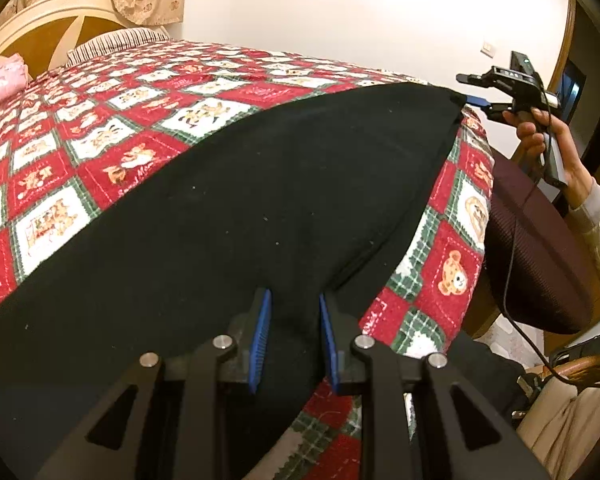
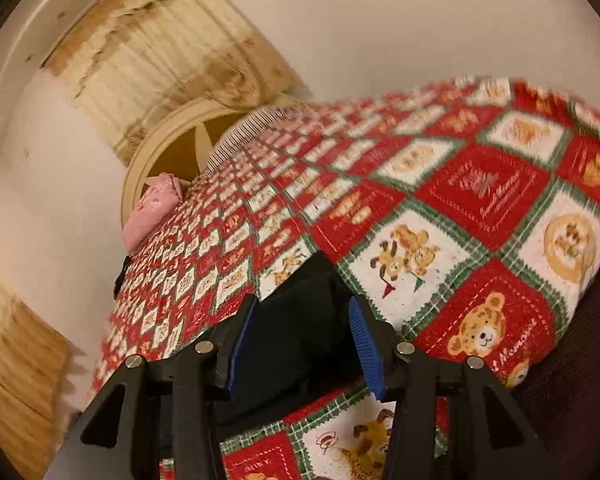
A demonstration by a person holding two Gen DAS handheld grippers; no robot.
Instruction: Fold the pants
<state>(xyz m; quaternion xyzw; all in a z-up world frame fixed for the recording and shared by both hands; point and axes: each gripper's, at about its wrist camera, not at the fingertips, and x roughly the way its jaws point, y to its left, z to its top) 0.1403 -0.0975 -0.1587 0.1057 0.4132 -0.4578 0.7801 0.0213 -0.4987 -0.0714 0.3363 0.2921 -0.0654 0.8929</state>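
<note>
Black pants (image 1: 240, 208) lie spread flat on a bed with a red, white and green bear-print blanket (image 1: 100, 128). My left gripper (image 1: 294, 300) is open, its blue pads on either side of the pants' near edge. My right gripper (image 1: 474, 90) shows in the left wrist view at the pants' far right corner, held in a hand. In the right wrist view my right gripper (image 2: 302, 304) is open, its jaws standing wide either side of a corner of the black pants (image 2: 300, 320). The right wrist view is blurred.
A pink folded cloth (image 2: 152, 208) and a striped pillow (image 1: 116, 40) lie by the cream headboard (image 1: 40, 12). A dark mesh chair (image 1: 540, 248) stands right of the bed. A cable (image 1: 516, 240) hangs from the right gripper. Curtains hang behind the headboard.
</note>
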